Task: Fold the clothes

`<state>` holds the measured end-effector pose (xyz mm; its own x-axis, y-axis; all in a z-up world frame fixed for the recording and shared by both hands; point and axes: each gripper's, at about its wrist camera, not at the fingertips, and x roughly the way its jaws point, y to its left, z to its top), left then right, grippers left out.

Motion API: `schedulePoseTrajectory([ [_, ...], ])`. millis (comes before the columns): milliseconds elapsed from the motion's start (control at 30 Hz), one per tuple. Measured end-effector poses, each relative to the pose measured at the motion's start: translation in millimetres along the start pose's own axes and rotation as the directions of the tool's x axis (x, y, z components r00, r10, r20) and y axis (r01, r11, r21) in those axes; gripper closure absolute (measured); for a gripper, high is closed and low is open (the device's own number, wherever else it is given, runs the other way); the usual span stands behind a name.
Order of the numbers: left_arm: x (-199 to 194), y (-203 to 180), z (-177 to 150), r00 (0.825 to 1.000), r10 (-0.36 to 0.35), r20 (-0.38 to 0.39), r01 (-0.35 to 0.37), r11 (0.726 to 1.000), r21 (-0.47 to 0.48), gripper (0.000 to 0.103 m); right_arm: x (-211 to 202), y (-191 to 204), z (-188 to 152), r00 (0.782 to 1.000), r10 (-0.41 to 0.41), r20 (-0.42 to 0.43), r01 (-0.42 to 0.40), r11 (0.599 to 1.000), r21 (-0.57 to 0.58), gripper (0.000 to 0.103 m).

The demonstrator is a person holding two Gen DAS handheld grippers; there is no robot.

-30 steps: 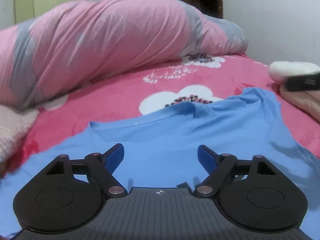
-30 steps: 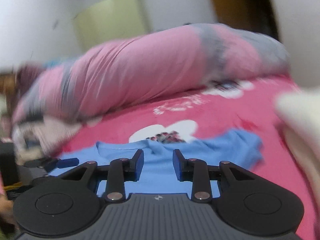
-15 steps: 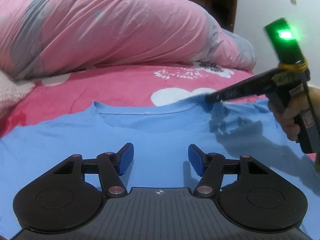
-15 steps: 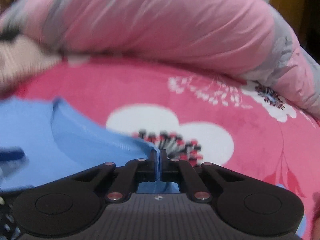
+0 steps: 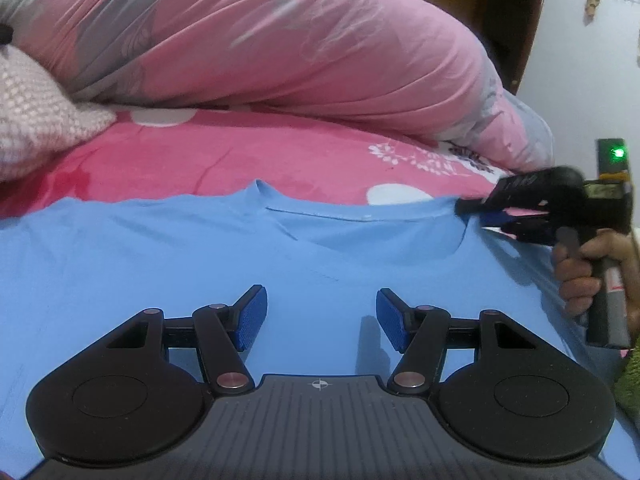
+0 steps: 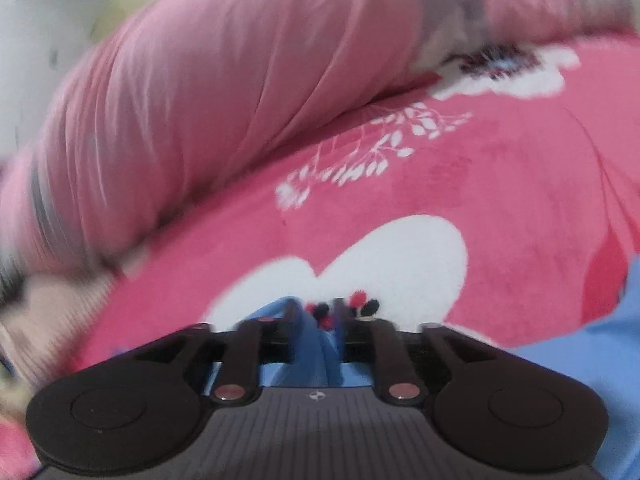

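Hovering low over the middle of the blue T-shirt [image 5: 200,272], the left hand-held gripper [image 5: 320,316] points forward and downward, its blue pads [image 5: 250,318] standing well apart with only flat cloth showing beneath the gap and nothing between them.

Off to the right, the right hand-held gripper [image 5: 476,212] reaches in at the shirt's shoulder edge beside the collar, and a person's hand [image 5: 588,276] is wrapped around its black grip, where a small green light glows on top. From its own camera, the right hand-held gripper [image 6: 316,320] has a bunched fold of the blue cloth standing up between its fingers; the jaws have just been opening, and because the view is blurred I cannot tell whether the pads press on the cloth.

Spread face up on the bed, the blue T-shirt lies mostly smooth across the red flowered bedsheet [image 5: 280,160], its neckline turned toward a rolled pink and grey quilt [image 5: 260,40] at the far side. The cloth is even across the chest, with a few soft creases near the collar and a lifted ridge at the right shoulder. A pale knitted garment [image 5: 36,120] rests at the left, touching the quilt and apart from the shirt.
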<state>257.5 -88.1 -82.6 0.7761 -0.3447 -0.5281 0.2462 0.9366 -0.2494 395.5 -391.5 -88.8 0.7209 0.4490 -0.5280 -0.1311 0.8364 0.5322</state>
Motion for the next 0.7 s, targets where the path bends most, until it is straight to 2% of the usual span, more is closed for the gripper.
schedulePoseTrajectory([
  [100,0,1,-1,1.000,0.001,0.001,-0.001,1.000,-0.001,0.041,-20,-7,5,0.998,0.049,0.037,-0.050,0.998,0.049,0.064],
  [267,3,3,-1,1.000,0.008,-0.004,-0.008,1.000,-0.007,0.041,-54,-8,12,0.996,-0.002,0.089,0.004,1.000,-0.022,0.064],
  [400,3,4,-1,1.000,0.010,-0.004,-0.010,1.000,-0.012,0.041,-68,-13,15,0.992,-0.084,0.099,0.092,0.992,-0.081,0.064],
  [567,3,4,-2,1.000,0.013,-0.003,-0.013,1.000,-0.012,0.041,-84,-23,12,0.970,-0.224,0.093,0.239,0.947,-0.214,0.064],
  [633,3,5,-2,1.000,0.012,-0.003,-0.012,1.000,-0.013,0.041,-89,-28,13,0.952,-0.291,0.093,0.305,0.923,-0.235,0.064],
  [700,3,6,-3,1.000,0.009,-0.002,-0.009,1.000,-0.017,0.041,-98,-36,14,0.925,-0.364,0.105,0.379,0.900,-0.216,0.062],
])
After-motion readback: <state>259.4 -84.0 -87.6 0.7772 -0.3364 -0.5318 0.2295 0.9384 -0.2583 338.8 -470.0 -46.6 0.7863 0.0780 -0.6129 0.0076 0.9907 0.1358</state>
